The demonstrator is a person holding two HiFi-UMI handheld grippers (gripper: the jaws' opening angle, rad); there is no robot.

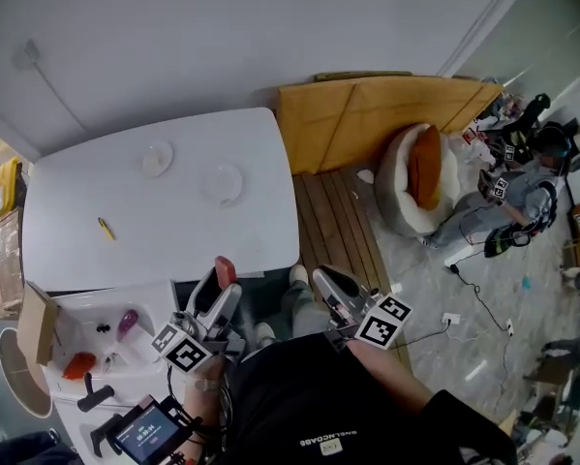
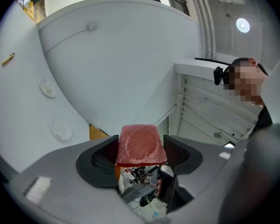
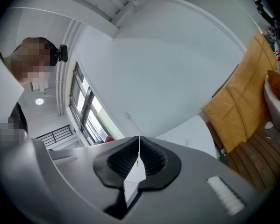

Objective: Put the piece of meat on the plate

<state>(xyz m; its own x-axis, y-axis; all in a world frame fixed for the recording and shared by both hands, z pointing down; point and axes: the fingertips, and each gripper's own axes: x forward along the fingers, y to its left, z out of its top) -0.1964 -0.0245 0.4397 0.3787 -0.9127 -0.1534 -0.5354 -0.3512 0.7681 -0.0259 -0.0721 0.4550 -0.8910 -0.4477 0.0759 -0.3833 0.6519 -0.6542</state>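
Left gripper [image 1: 220, 294]: its two pads pinch the piece of meat [image 2: 140, 143], close to the person's body and not over the white table [image 1: 241, 231].
Right gripper [image 1: 333, 284]: pads pressed together, nothing between them.
Plates: near plate [image 1: 222, 182] and far plate [image 1: 157, 158] sit on the table, well apart from the meat.
Do it well: hold the squeeze, carry the meat over the near plate, go low, then let go softly so it lands flat.
Head view only: shows both plates and both grippers.
Left gripper view only: shows the meat's wide flat red face.
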